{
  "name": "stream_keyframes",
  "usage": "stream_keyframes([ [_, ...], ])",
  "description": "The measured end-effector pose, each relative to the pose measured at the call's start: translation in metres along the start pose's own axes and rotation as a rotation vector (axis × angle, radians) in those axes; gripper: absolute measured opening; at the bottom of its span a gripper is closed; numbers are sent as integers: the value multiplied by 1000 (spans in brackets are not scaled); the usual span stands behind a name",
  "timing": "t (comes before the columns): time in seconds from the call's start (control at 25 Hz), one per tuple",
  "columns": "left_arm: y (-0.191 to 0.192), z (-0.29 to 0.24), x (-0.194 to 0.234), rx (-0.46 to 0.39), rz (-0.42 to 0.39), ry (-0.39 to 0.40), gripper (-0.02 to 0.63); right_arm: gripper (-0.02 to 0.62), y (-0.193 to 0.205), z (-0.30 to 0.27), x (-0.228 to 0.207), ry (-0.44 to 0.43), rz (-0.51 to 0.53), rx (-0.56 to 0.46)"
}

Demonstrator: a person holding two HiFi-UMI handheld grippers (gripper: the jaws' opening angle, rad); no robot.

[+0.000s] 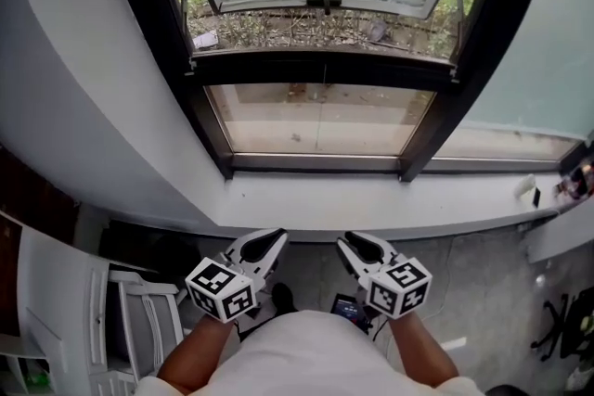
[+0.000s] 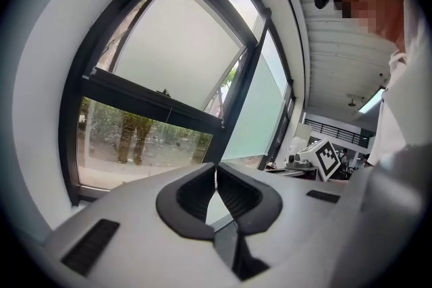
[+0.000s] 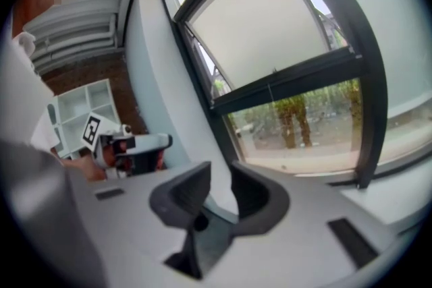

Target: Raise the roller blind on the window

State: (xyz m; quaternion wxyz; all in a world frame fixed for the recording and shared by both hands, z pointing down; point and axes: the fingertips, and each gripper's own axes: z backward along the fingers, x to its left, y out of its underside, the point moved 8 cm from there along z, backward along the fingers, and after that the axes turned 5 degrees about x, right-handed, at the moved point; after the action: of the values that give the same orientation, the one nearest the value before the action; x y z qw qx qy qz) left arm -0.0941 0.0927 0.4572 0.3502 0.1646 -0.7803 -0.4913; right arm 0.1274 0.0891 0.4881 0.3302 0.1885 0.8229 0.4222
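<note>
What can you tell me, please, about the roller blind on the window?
The blind is a plain off-white sheet, fabric by the look, drawn flat down to the black crossbar. The pane below is bare. A thin cord seems to hang from the blind's bottom middle. Nothing touches it.

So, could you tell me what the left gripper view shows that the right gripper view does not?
Only the left gripper view: the left gripper seen along its shut, empty jaws, the right gripper's marker cube, and a ceiling light. Only the right gripper view: the right gripper seen along its empty jaws, which stand apart, and a white shelf unit behind the left gripper. Both: the black-framed window, its whitish upper pane, and trees outside the lower pane.
</note>
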Motion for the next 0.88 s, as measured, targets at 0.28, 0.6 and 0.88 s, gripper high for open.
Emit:
stream_keyframes([
  [0.28, -11, 9, 58, 20, 14, 31, 31, 86, -18, -53, 13, 37, -20, 10],
  [0.6, -12, 10, 94, 37, 26, 70, 31, 86, -31, -90, 28, 53, -11, 7],
  [0.88, -13, 1, 105, 37, 46, 66, 31, 86, -36, -104, 17, 50, -15, 33],
])
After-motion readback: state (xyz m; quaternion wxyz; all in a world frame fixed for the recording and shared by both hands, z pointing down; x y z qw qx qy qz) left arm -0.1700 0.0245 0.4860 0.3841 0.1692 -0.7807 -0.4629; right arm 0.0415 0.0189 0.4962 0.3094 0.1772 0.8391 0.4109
